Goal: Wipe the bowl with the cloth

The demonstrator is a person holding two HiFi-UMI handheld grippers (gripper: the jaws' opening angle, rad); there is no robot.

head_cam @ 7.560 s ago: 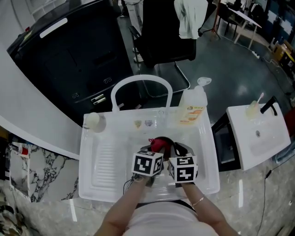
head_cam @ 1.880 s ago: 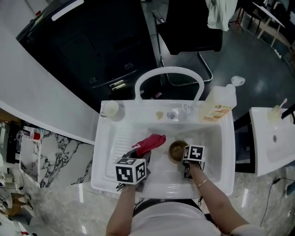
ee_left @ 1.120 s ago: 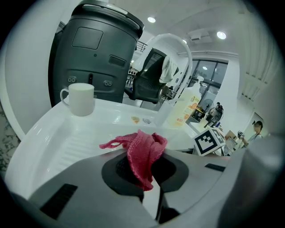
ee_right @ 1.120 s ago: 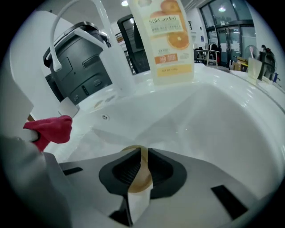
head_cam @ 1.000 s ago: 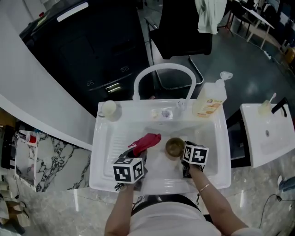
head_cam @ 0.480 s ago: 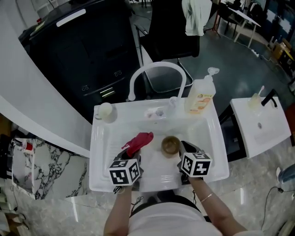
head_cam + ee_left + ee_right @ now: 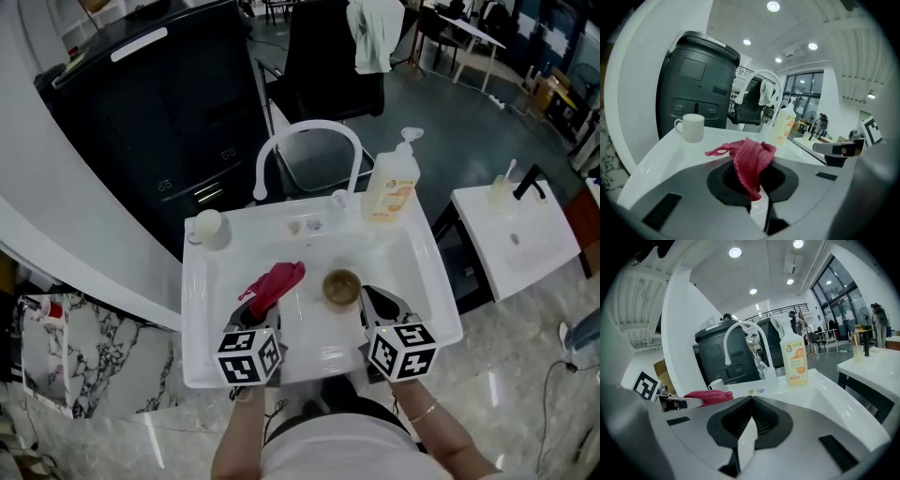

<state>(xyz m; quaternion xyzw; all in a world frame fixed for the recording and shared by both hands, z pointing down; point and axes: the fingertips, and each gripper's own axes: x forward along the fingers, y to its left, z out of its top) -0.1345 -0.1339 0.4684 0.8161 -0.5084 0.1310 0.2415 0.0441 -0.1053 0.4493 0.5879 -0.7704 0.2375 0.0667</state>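
A small brown bowl [image 7: 341, 287] sits upright in the white sink [image 7: 424, 267], near the basin's middle. The red cloth [image 7: 272, 284] hangs bunched over the basin's left part, with my left gripper [image 7: 255, 307] shut on its near end. In the left gripper view the cloth [image 7: 752, 157] sticks up from between the closed pads of the left gripper [image 7: 757, 185]. My right gripper [image 7: 380, 302] is to the right of the bowl and nearer to me, apart from it. In the right gripper view the right gripper [image 7: 749, 404] is shut with nothing between its jaws.
A white arched faucet [image 7: 305, 150] rises behind the basin. A soap bottle [image 7: 391, 187] stands at the back right corner and a white mug [image 7: 207, 226] at the back left. A ribbed drainboard [image 7: 211, 300] lies left of the basin. A second small sink [image 7: 511, 239] is to the right.
My right gripper has drawn back from the bowl toward the sink's front and its jaws have closed empty. The left gripper still holds the cloth, slightly further back.
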